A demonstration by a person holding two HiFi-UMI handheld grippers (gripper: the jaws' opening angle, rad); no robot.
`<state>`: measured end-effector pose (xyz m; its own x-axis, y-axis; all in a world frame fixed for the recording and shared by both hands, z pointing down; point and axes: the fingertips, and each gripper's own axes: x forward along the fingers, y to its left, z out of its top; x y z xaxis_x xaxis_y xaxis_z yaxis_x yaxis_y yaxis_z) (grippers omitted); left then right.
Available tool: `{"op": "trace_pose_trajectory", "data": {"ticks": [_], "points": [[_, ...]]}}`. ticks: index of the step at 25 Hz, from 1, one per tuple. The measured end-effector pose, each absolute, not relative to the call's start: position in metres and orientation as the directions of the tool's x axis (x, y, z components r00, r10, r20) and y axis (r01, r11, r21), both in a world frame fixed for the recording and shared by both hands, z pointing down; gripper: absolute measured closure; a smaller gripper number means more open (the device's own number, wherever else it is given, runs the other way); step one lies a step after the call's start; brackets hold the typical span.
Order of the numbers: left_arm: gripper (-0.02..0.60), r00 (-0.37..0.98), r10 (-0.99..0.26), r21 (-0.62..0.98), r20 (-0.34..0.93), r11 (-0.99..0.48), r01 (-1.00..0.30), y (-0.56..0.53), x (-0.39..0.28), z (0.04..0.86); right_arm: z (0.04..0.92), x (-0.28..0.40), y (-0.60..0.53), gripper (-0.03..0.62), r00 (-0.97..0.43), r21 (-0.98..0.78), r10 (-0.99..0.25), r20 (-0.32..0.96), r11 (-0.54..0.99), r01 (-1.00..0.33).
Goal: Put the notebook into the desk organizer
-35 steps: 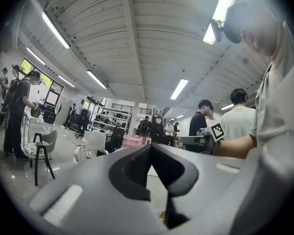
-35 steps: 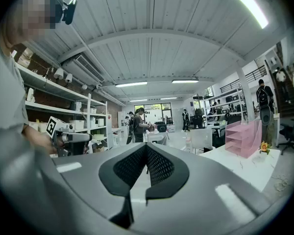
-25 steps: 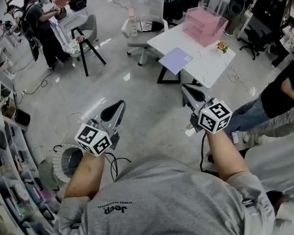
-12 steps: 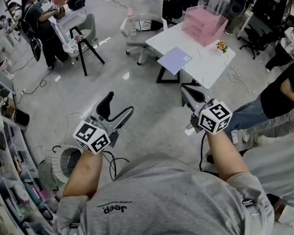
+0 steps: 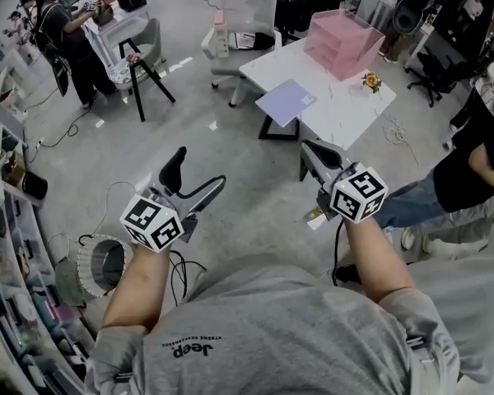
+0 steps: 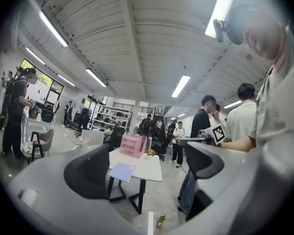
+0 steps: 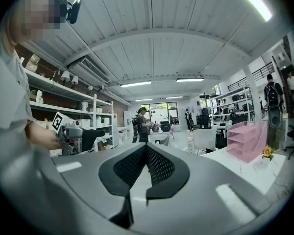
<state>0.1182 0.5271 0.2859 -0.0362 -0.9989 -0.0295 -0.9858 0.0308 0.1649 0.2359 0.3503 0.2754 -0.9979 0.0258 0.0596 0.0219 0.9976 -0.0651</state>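
A lilac notebook (image 5: pixel 285 101) lies at the near corner of a white table (image 5: pixel 337 105), partly over its edge; the left gripper view shows the notebook (image 6: pixel 122 171) too. The pink desk organizer (image 5: pixel 343 43) stands at the table's far side, also seen as the organizer (image 6: pixel 133 145) and the organizer (image 7: pixel 245 140). My left gripper (image 5: pixel 196 171) is held over the floor, well short of the table, its jaws opening with nothing between them. My right gripper (image 5: pixel 311 148) is shut and empty, also short of the table.
A small orange flower ornament (image 5: pixel 371 80) sits on the table by the organizer. A white office chair (image 5: pixel 242 35) stands behind the table. A person (image 5: pixel 469 171) stands at the right, another (image 5: pixel 62 39) at far left. Shelves (image 5: pixel 16 303) line the left; a fan (image 5: pixel 99 266) lies on the floor.
My left gripper's jaws have gone from shut to wide apart. The view has shifted slightly toward the table; the right gripper stays shut.
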Motion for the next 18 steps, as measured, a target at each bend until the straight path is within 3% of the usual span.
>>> {"op": "trace_pose_trajectory", "data": {"ticks": [10,18], "points": [[0.06,-0.027,-0.999,0.195,-0.021,0.023,-0.981,0.463,0.132,0.29,0.27,0.246,0.284,0.591,-0.999,-0.054,0.016,0.051,0.998,0.013],[0.06,0.048,-0.998,0.229,-0.04,-0.056,-0.972,0.404,0.055,0.314,0.291,0.18,0.237,0.591,-0.997,-0.054,-0.036,0.062,0.998,-0.039]]}}
